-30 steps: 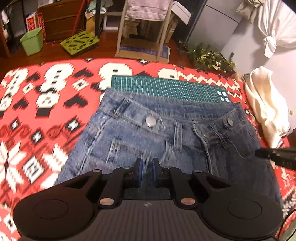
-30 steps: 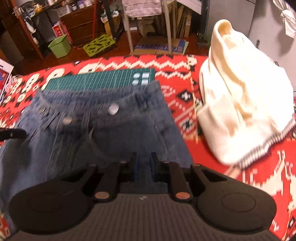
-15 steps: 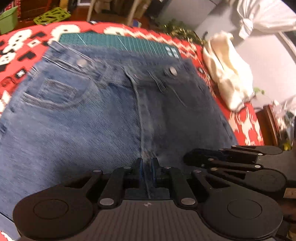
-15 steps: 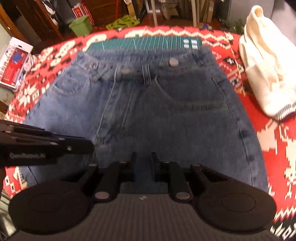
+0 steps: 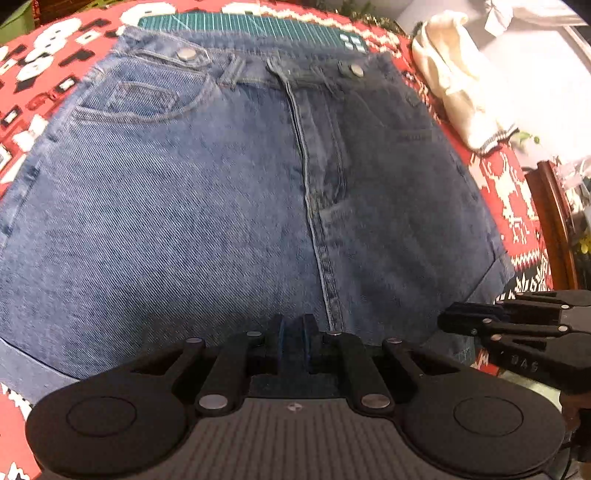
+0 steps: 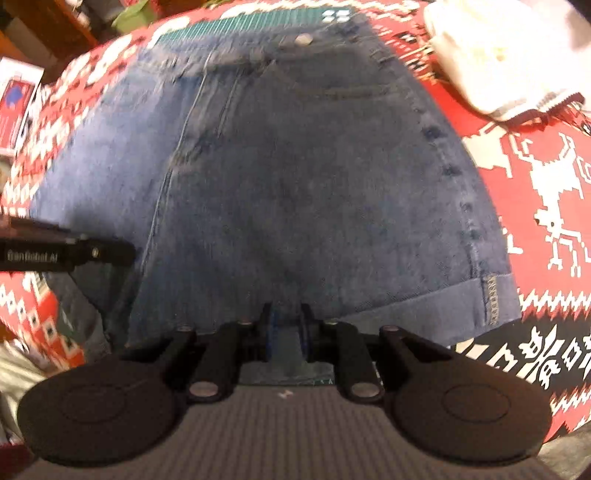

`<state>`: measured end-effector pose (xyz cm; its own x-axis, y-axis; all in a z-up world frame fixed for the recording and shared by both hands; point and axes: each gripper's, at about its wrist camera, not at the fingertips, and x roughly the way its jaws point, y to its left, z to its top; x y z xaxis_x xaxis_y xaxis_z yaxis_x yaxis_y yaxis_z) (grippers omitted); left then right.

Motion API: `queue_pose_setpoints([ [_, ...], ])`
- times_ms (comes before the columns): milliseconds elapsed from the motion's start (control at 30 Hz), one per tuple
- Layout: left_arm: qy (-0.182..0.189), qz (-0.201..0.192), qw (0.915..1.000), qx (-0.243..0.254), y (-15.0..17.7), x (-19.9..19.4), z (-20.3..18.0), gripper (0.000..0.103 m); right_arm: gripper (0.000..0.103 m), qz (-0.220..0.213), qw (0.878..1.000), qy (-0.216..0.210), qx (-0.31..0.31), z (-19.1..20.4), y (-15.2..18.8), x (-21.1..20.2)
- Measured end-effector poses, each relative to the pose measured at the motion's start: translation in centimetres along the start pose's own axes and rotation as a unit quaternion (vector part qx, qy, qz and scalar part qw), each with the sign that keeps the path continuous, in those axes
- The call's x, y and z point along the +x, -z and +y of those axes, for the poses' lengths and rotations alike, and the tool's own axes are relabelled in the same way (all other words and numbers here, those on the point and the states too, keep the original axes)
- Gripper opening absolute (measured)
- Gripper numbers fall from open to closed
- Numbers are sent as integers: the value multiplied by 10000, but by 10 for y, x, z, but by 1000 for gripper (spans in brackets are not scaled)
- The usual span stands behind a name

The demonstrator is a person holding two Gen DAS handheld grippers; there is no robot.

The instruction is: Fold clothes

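Left gripper (image 5: 291, 334) and right gripper (image 6: 284, 328), each clamped on the blue denim shorts (image 5: 221, 192), keep their hem taut for folding.

A red, white and black patterned cloth (image 5: 48, 74) is spread over the surface. A green cutting mat (image 5: 243, 26) is laid on it at the far side. A green bin (image 6: 135, 16) and a red-and-white box (image 6: 16, 107) are seen beyond the cloth's edge.

Blue denim shorts (image 5: 192, 206), spread flat, waistband away, hems cuffed
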<state>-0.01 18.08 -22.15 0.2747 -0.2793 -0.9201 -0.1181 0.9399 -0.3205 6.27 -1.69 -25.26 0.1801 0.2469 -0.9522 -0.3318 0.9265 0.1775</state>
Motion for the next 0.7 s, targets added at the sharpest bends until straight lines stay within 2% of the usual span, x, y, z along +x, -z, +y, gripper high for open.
queue_pose_setpoints([
  [200,-280,-377,9989,-47,-21,-3,10,9,15,-559,9980,288,-82,-12,-36,0],
  [300,-465,-426,9978,-184,-24,-2,21,9,15,-486,9979,411,-104,-23,-45,8],
  [533,-519,-392,9978,-158,-5,-7,29,9,17,-296,9974,533,-374,-24,-12,7],
  [700,-523,-331,9979,-165,0,-13,31,9,16,-175,9987,477,15,-36,-6,-2],
])
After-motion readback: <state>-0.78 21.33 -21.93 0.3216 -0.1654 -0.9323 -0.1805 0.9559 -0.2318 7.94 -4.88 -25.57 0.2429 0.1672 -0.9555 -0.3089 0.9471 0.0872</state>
